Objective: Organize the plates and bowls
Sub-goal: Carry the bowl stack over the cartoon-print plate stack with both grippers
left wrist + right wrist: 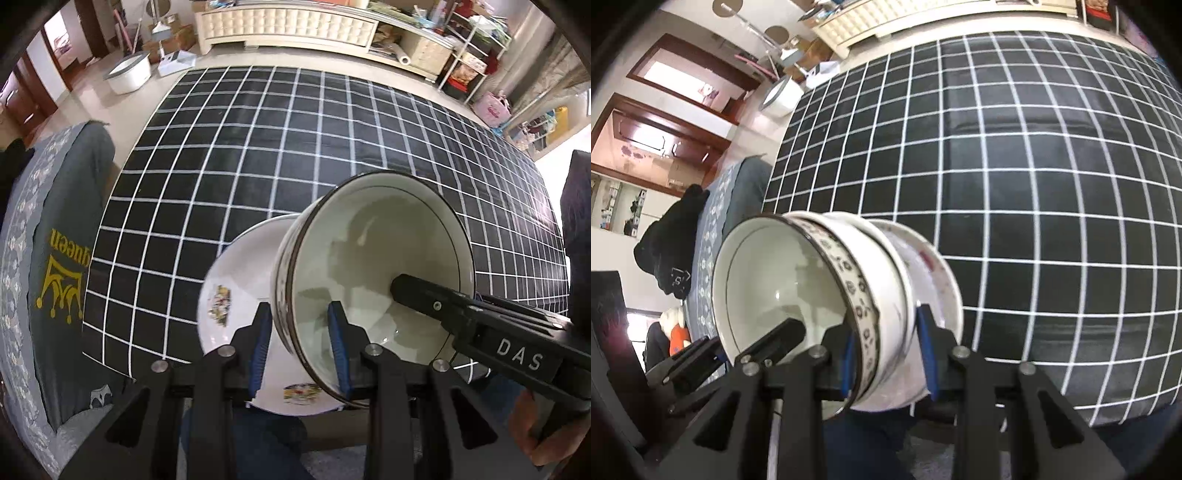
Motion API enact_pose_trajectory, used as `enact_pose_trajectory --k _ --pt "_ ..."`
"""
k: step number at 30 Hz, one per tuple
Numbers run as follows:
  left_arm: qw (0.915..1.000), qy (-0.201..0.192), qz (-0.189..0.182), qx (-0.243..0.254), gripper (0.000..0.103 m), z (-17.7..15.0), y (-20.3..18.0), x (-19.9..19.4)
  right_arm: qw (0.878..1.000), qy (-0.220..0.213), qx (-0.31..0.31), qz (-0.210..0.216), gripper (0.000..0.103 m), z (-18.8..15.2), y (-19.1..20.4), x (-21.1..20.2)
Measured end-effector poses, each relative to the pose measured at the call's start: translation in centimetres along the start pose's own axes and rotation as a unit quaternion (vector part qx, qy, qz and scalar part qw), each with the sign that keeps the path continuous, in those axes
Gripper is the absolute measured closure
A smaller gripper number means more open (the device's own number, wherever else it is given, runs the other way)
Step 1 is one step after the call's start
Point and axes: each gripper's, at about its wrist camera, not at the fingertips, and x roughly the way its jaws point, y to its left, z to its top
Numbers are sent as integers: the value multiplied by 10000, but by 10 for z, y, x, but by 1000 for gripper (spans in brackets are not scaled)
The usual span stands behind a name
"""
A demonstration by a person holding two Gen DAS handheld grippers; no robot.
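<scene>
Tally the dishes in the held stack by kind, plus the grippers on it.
Bowls: 2 (patterned-band bowl, plain white bowl nested under it)
Plates: 1 (floral plate at the bottom of the stack)
Grippers: 2 (left gripper, right gripper, each clamped on the stack's rim)
Total: 5

My left gripper (301,345) clamps the near rim of a white bowl (373,269) with a dark-banded edge, one blue pad (260,339) outside the wall, the other inside. The bowl is tipped on its side, mouth toward me. Behind the bowl, touching it, sits a white plate (236,291) with flower prints. To the right of the bowl my right gripper (436,306) reaches over the opposite rim, one black finger inside. Beyond the bowl spreads a black grid tablecloth (295,147); left of it lies grey bedding (62,240) with a yellow crown
</scene>
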Motion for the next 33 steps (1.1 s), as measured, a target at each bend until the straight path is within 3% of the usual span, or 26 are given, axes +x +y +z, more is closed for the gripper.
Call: enact_pose_trajectory --k 7,16,29,33 --pt "9998 149 91 -94 75 -3 12 20 9997 237 1 -85 69 2 1 23" --pt "9996 257 -52 -134 75 1 21 39 9990 361 20 -252 69 1 -3 30" --pt "9998 119 -91 -141 75 4 22 40 9990 391 171 -146 69 -3 -11 30" --pt "9998 87 -134 -152 75 4 21 40 9989 227 -59 -407 69 -5 -5 26"
